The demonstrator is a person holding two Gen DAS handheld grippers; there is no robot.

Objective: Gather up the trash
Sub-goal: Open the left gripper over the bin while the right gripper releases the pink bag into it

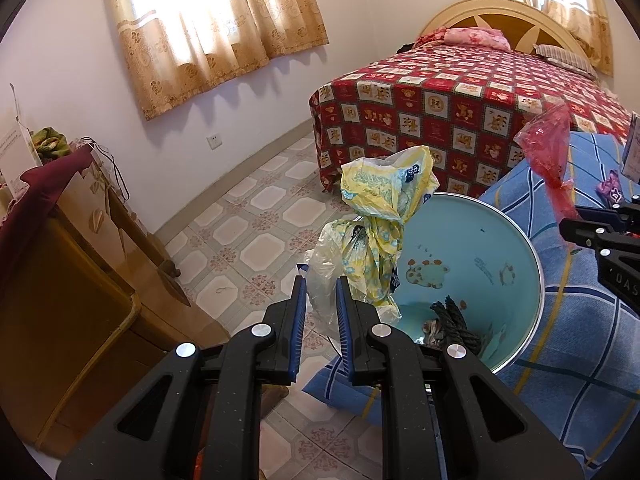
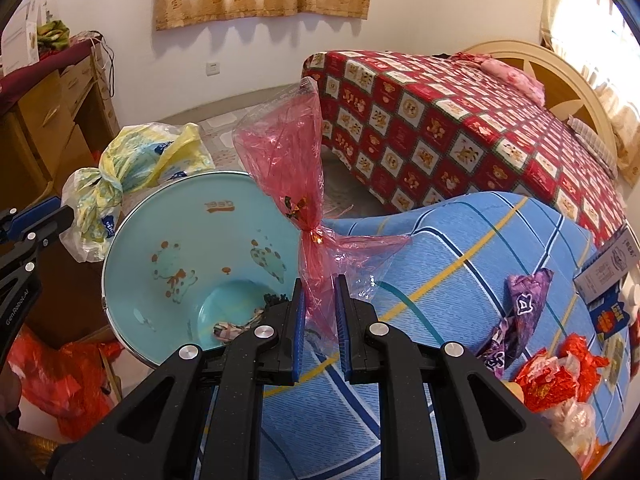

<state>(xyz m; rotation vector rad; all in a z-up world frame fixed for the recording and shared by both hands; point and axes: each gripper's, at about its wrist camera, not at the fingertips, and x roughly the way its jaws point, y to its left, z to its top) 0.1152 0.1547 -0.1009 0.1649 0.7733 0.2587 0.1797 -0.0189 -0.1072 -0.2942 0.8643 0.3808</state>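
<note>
The right hand-held gripper (image 2: 320,304) pinched only the pink wrapper's (image 2: 288,160) limp tail — it might slip free short of the bin (image 2: 172,240), while the left hand-held gripper (image 1: 322,300) clamped a bag (image 1: 372,216).

Left tongs (image 1: 321,294) clamped on yellow-and-clear plastic bags (image 1: 374,216) beside blue bin (image 1: 480,248).

Bedroom around the work: bed, curtains, cabinet, tiled floor.
The bed (image 1: 460,100) at 1 o'clock wears a red checked cover (image 2: 460,132), a pink pillow (image 1: 476,36) by its wooden headboard (image 1: 500,20). Tan curtains (image 1: 208,28) hang at 11 o'clock, a wall socket (image 1: 215,142) below them. At 9 o'clock a wooden cabinet (image 1: 80,280) carries a maroon cloth (image 1: 40,184). Patterned floor (image 1: 248,232) tiles spread between cabinet and bed.
</note>
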